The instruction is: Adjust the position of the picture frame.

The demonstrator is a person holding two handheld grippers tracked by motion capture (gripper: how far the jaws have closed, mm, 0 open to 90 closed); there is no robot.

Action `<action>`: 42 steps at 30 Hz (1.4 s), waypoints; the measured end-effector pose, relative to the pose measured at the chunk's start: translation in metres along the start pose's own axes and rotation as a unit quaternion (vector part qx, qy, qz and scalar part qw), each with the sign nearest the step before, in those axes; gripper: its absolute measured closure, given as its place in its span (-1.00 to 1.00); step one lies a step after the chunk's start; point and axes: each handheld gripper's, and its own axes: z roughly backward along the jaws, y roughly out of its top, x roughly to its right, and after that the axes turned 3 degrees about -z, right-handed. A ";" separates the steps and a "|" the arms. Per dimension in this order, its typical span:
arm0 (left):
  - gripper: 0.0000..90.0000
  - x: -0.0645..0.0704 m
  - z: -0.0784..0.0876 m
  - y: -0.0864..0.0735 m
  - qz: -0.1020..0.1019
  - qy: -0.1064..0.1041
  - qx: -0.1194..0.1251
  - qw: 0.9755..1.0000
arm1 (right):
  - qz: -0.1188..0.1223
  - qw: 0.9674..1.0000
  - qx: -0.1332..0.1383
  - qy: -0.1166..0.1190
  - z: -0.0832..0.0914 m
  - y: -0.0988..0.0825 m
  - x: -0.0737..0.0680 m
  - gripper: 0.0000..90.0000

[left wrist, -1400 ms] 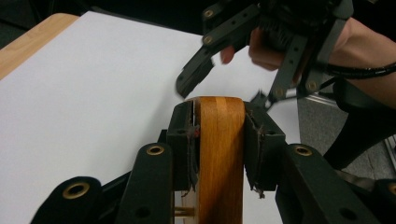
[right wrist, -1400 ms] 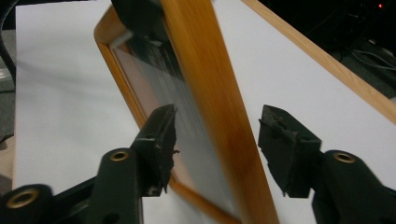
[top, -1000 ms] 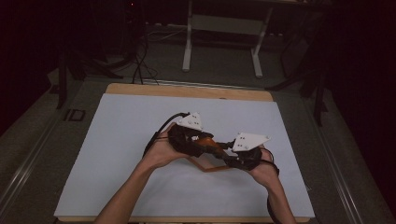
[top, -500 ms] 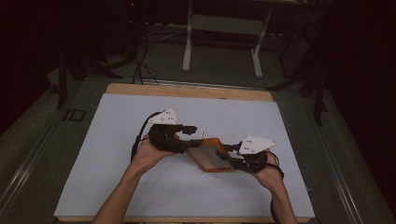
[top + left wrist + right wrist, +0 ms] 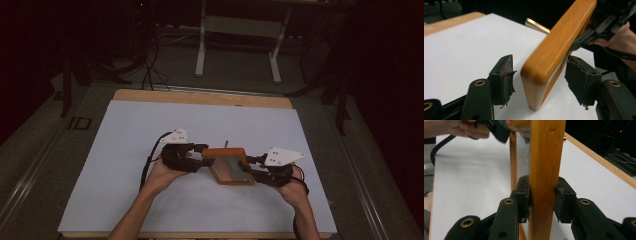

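Mid-table | my right gripper (image 5: 541, 195) pinches wooden frame (image 5: 227, 165) | left gripper (image 5: 539, 75) just opening — frame between, untouched | stiff, glass fragile — grip rails

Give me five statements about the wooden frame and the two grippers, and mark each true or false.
1. The right gripper is clamped on the wooden frame. True.
2. The left gripper grips the frame tightly. False: its jaws have just been opening and stand apart from the wood between them.
3. The frame lies on a white sheet. True.
4. The frame is blue plastic. False: it is orange-brown wood.
5. The left gripper lies unheld on the table. False: a hand holds it.
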 end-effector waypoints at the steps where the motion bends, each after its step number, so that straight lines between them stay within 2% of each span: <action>1: -0.10 0.000 -0.004 -0.002 0.000 0.001 -0.006 1.000 | -0.002 1.000 0.000 0.000 0.001 -0.001 0.000 0.51; 4: -0.04 0.001 -0.015 -0.004 -0.001 -0.001 -0.022 1.000 | -0.006 1.000 0.004 -0.003 0.002 -0.004 0.001 0.51; 9: 0.15 0.003 -0.026 -0.005 -0.003 0.004 -0.035 0.999 | -0.020 1.000 0.006 -0.007 0.004 -0.010 0.006 0.50; 11: 0.25 0.003 -0.028 -0.004 -0.002 0.007 -0.035 0.999 | -0.027 1.000 0.005 -0.008 0.005 -0.012 0.008 0.50; 16: 0.36 0.003 -0.031 -0.002 -0.003 0.001 -0.032 0.999 | -0.052 0.999 0.009 -0.009 0.007 -0.019 0.015 0.45; 21: 0.38 0.006 -0.030 0.002 -0.007 0.003 -0.039 0.999 | -0.075 0.997 0.015 0.006 0.008 -0.026 0.020 0.45; 27: 0.39 0.007 -0.016 0.000 0.000 0.009 -0.038 0.999 | -0.086 0.996 0.021 0.021 0.000 -0.024 0.018 0.45; 31: 0.40 0.010 0.000 -0.003 0.007 0.022 -0.035 0.999 | -0.096 0.994 0.027 0.034 -0.010 -0.020 0.012 0.45; 35: 0.40 0.012 0.018 -0.010 0.021 0.035 -0.024 0.999 | -0.109 0.992 0.034 0.058 -0.024 -0.016 0.006 0.44; 42: 0.40 0.010 0.035 -0.021 0.043 0.052 -0.022 0.997 | -0.114 0.991 0.023 0.071 -0.045 -0.010 -0.001 0.43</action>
